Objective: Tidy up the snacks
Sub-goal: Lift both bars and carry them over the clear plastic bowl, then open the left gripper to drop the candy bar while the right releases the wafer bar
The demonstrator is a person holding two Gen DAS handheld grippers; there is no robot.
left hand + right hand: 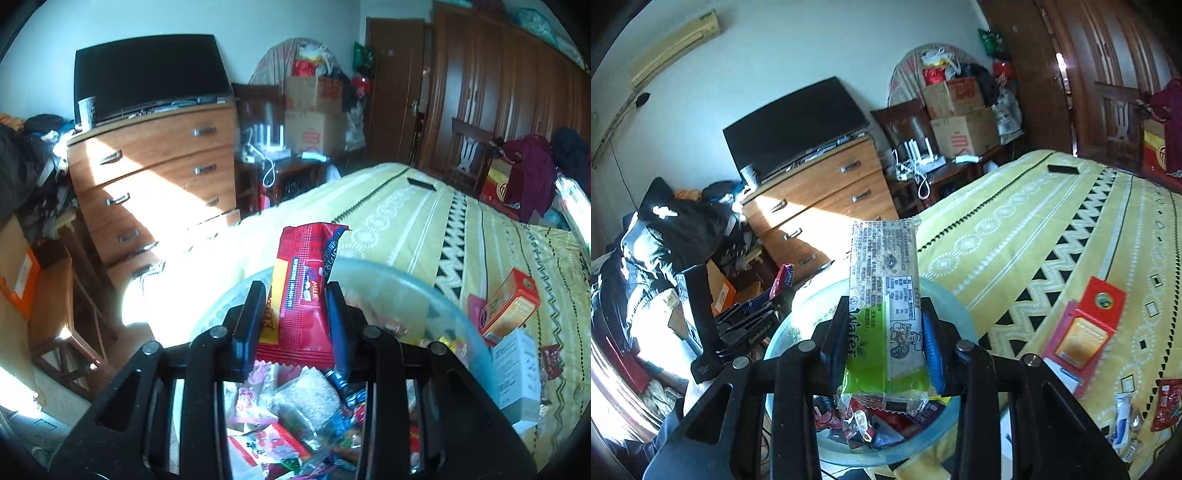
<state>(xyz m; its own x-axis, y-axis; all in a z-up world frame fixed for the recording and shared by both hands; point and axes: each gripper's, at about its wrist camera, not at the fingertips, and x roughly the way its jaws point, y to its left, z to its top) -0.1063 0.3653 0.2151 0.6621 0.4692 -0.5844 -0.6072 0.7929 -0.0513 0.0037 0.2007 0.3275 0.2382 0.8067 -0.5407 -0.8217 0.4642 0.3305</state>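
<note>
Yellow patterned bedspread [424,221] faces a wooden dresser [159,162] bearing a television [147,74].

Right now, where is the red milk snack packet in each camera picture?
Left wrist view: the red milk packet stands at centre, clamped upright between the left gripper jaws, above the clear bowl.
Right wrist view: only its end shows at left-centre, poking up beside the bowl's rim.
Shared landmark: the wooden dresser under the TV.

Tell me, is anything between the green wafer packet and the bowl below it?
Nothing visible. The right tongs hold the green-and-white wafer packet directly above the translucent round bowl, already filled with mixed snacks.
</note>
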